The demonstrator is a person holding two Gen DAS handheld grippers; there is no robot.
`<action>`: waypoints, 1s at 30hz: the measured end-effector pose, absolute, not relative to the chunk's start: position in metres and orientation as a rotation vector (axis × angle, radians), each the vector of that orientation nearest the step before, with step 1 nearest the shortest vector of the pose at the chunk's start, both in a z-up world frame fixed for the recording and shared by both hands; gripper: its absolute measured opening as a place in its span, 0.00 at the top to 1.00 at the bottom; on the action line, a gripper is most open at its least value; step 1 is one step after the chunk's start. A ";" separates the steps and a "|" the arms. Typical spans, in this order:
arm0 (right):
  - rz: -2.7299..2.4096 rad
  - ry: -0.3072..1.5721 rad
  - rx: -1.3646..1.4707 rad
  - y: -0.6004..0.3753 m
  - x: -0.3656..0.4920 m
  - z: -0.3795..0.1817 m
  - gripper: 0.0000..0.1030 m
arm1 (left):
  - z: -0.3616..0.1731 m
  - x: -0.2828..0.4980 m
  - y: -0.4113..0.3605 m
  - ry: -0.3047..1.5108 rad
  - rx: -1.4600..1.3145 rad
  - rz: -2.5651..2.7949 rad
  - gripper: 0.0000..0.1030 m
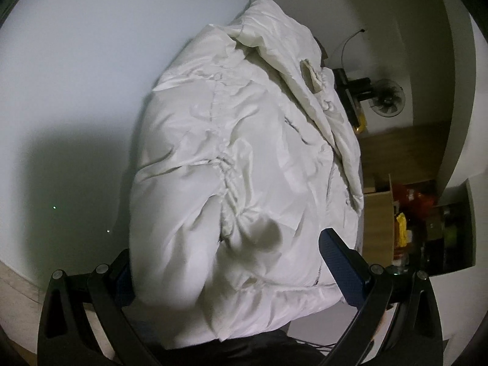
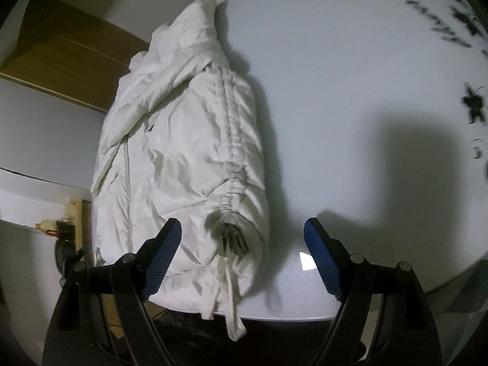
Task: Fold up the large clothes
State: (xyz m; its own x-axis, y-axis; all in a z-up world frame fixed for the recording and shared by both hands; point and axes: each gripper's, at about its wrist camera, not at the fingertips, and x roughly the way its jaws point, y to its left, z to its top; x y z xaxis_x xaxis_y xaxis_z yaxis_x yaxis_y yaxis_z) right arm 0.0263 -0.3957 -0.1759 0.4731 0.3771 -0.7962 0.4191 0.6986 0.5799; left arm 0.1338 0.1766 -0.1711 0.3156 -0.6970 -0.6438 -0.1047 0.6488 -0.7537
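Right claw [image 2: 242, 239] spread wide over the near hem of the white puffer jacket [image 2: 183, 152], gripping nothing. Left claw [image 1: 225, 262] open too, straddling the same end. Jacket folded lengthwise on the white table [image 2: 335, 91]; next probably a pinch at the hem for the crosswise fold. Wood floor [image 1: 396, 140] and cluttered shelf [image 1: 427, 222] beyond.

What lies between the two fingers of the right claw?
In the right wrist view, the near end of the folded white jacket with its gathered cuff, then bare white table. The right claw stands open, touching neither.
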 end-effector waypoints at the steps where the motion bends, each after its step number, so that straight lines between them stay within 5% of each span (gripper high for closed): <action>1: -0.013 1.108 0.860 -0.395 0.029 -0.178 0.20 | -0.171 0.136 0.175 1.211 -0.812 -0.456 0.00; 21: 0.147 1.101 1.067 -0.374 0.054 -0.195 0.18 | -0.182 0.157 0.162 1.210 -0.964 -0.515 0.02; 23: 0.097 1.113 1.036 -0.373 0.052 -0.196 0.32 | -0.181 0.156 0.160 1.199 -0.954 -0.510 0.02; 24: 0.062 1.130 1.017 -0.374 0.051 -0.198 0.62 | -0.179 0.155 0.159 1.198 -0.943 -0.500 0.04; 25: 0.056 1.126 1.032 -0.375 0.049 -0.205 0.77 | -0.178 0.154 0.159 1.206 -0.916 -0.479 0.10; 26: 0.072 1.115 1.046 -0.375 0.049 -0.209 0.80 | -0.177 0.153 0.158 1.220 -0.888 -0.454 0.17; 28: 0.075 1.103 1.053 -0.376 0.047 -0.211 0.85 | -0.183 0.152 0.161 1.253 -0.871 -0.391 0.71; 30: 0.064 1.095 1.045 -0.374 0.045 -0.210 0.85 | -0.190 0.153 0.164 1.263 -0.905 -0.388 0.75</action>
State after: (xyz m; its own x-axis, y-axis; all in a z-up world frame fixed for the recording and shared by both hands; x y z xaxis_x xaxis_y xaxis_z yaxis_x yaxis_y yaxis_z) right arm 0.0453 -0.3743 -0.2103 0.5052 0.5124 -0.6944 0.4286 0.5494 0.7173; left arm 0.1531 0.1642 -0.1904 0.2984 -0.7016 -0.6470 -0.2166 0.6104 -0.7619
